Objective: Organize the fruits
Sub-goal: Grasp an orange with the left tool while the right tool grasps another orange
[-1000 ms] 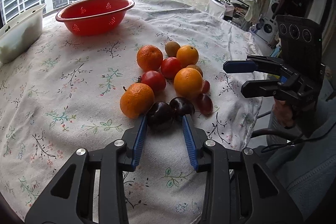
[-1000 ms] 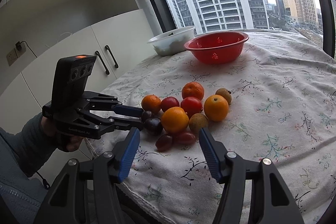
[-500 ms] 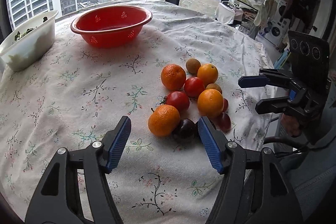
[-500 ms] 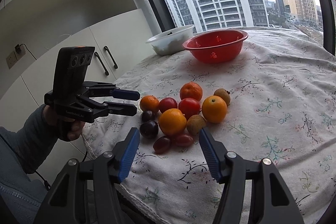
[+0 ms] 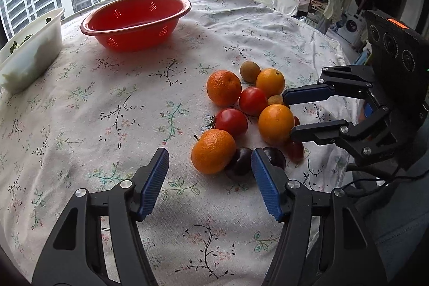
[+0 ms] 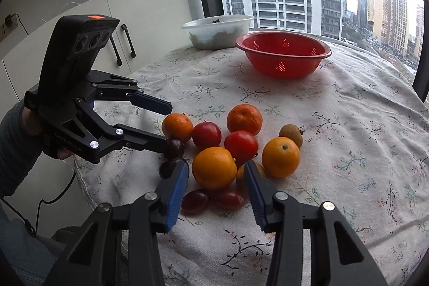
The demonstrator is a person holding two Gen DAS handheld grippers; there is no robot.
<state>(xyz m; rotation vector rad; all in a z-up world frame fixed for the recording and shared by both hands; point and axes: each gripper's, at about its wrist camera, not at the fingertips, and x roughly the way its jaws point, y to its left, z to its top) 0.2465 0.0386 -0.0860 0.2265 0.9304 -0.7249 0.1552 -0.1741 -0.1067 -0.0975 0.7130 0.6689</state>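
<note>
Fruits [image 5: 252,119] lie in a loose cluster on the counter [image 5: 107,125], which is covered by a cloth with a floral print, toward the edge nearest the person. The cluster holds four oranges, two red tomatoes, two brownish kiwi-like fruits, two dark plums and a couple of small dark red ones.

The left tool [image 5: 209,178] hangs over the near side of the cluster with its jaws apart and slowly closing (nothing is pressed between the blue pads). The nearest orange [image 5: 213,151] and a dark plum [image 5: 240,161] sit just beyond its fingertips. In the right wrist view its lower finger tip sits right by that plum [image 6: 174,148], though contact cannot be told.

The right tool [image 6: 214,178] reaches in from the other side, jaws closing. A large orange [image 6: 214,168] lies between its blue pads, with a visible gap on each side, so it is not gripped yet. Two small dark red fruits [image 6: 211,200] lie just below that orange, between the fingers.

A red colander [image 5: 136,20] stands empty well beyond the cluster, on the far part of the counter. A white bowl [image 5: 29,50] with some greens stands just beside it. A sleeve [image 6: 16,136] shows behind the left tool.
</note>
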